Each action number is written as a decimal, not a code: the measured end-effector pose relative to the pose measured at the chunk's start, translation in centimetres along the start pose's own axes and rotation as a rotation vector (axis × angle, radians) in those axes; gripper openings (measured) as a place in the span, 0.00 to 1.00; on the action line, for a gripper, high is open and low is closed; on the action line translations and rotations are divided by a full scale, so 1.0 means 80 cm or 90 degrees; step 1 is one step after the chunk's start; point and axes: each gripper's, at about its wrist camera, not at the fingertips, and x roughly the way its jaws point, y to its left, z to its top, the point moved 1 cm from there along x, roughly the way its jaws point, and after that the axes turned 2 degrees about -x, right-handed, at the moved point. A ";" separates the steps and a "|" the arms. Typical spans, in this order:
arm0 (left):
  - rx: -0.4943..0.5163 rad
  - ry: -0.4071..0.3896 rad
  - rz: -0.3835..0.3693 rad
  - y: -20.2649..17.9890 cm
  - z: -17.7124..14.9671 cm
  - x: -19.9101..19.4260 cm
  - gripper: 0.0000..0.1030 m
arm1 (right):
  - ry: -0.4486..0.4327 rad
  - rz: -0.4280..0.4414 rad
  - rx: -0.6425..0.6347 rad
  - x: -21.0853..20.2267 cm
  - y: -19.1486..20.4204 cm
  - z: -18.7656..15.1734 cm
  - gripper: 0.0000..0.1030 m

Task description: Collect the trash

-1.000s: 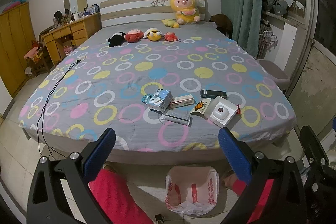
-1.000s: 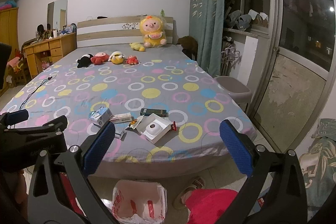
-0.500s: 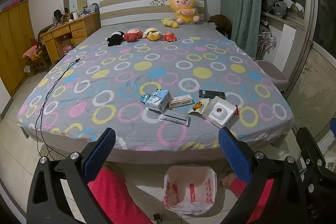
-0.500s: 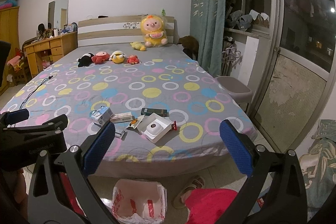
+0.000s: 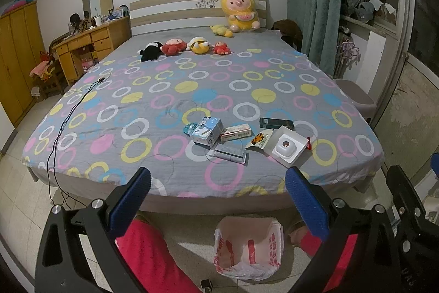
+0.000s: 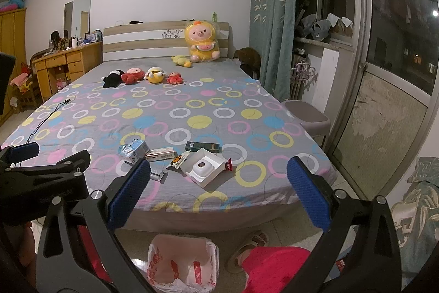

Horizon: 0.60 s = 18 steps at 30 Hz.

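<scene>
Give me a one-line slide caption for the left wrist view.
Open left tool hovers over a bag-lined trash bin, facing small boxes and wrappers such as an open white box on the ring-patterned bed.

Matt cloth bedsheet (image 5: 170,89), crinkly plastic bag (image 5: 248,249), glossy cardboard boxes (image 5: 207,131).

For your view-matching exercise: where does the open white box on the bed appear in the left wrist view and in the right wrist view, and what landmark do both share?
Left wrist view: white box, right of centre, near the bed's foot edge.
Right wrist view: white box, centre, near the same edge.
Shared landmark: the big yellow plush at the headboard.
</scene>
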 end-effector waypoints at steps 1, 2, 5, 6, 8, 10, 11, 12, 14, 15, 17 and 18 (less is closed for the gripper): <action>0.000 0.000 -0.001 0.000 0.000 0.000 0.93 | 0.000 0.000 0.000 0.000 -0.001 0.000 0.95; 0.000 0.000 -0.001 0.000 0.000 0.000 0.93 | 0.001 0.001 0.000 0.000 -0.001 0.000 0.95; 0.001 0.000 0.000 -0.001 0.001 0.000 0.93 | 0.000 0.000 0.001 0.000 -0.001 0.000 0.95; 0.001 0.000 0.000 -0.001 0.000 -0.001 0.93 | 0.000 0.001 0.000 0.000 -0.001 0.000 0.95; 0.000 0.000 0.000 0.000 0.000 -0.001 0.93 | 0.000 0.001 0.000 0.000 0.000 0.000 0.95; 0.000 0.000 0.000 -0.001 0.001 0.000 0.93 | 0.000 0.001 0.000 0.000 0.001 0.000 0.95; -0.001 -0.001 0.001 -0.001 0.001 -0.001 0.93 | 0.000 0.001 0.000 0.000 0.001 0.000 0.95; 0.000 0.000 0.000 -0.001 0.001 0.000 0.93 | 0.000 0.002 0.000 0.000 0.001 0.000 0.95; 0.000 0.000 0.000 0.000 0.001 0.000 0.93 | 0.000 0.001 -0.001 0.000 0.002 0.000 0.95; -0.002 0.000 0.000 0.000 0.000 -0.001 0.93 | 0.000 0.001 -0.001 0.000 0.002 0.000 0.95; 0.000 0.000 0.000 0.000 0.001 0.000 0.93 | 0.000 0.001 -0.002 0.000 0.003 -0.001 0.95; 0.000 0.000 0.000 0.000 0.001 0.000 0.93 | 0.000 0.001 -0.002 0.000 0.003 -0.001 0.95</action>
